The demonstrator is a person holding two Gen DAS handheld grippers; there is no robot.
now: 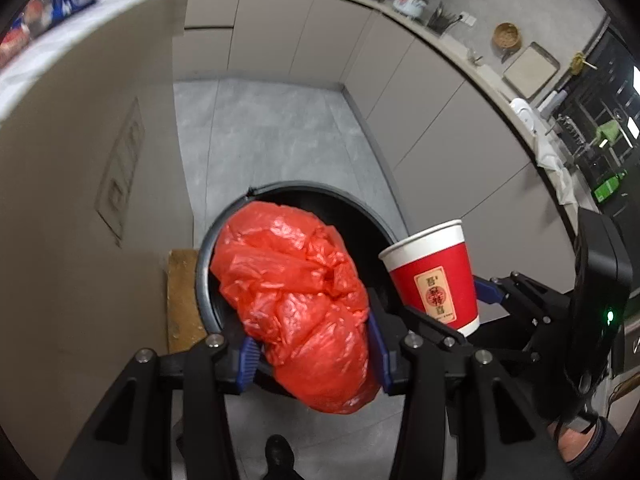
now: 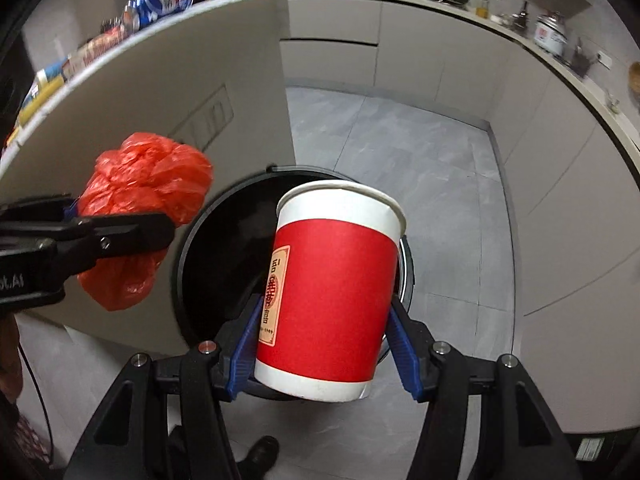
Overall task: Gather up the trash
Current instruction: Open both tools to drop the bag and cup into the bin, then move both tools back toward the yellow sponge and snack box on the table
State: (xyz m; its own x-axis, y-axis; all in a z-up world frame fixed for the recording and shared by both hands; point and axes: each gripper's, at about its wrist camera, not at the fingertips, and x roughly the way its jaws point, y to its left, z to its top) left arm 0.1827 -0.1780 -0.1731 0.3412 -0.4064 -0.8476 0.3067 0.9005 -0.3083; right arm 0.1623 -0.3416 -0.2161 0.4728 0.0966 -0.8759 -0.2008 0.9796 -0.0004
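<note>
The kitchen floor was grey tile, walled in by pale cabinets under a long counter cluttered with bottles and a kettle. Directly below my rig stood a round black trash bin with its mouth open, next to the end panel of an island carrying snack bags and a blue-and-red pack on top.

My left gripper was clamped on a crumpled red plastic bag, the blue pads pressing it from both sides, and the bag hung over the near-left part of the bin's opening. My right gripper gripped a red paper cup with a white rim and a tan label, pads tight against its lower wall. The cup tilted slightly, mouth pointing away from me, above the bin's right side. In the right wrist view the bag sat left of the cup, apart from it. A black shoe showed at the lower edge.
</note>
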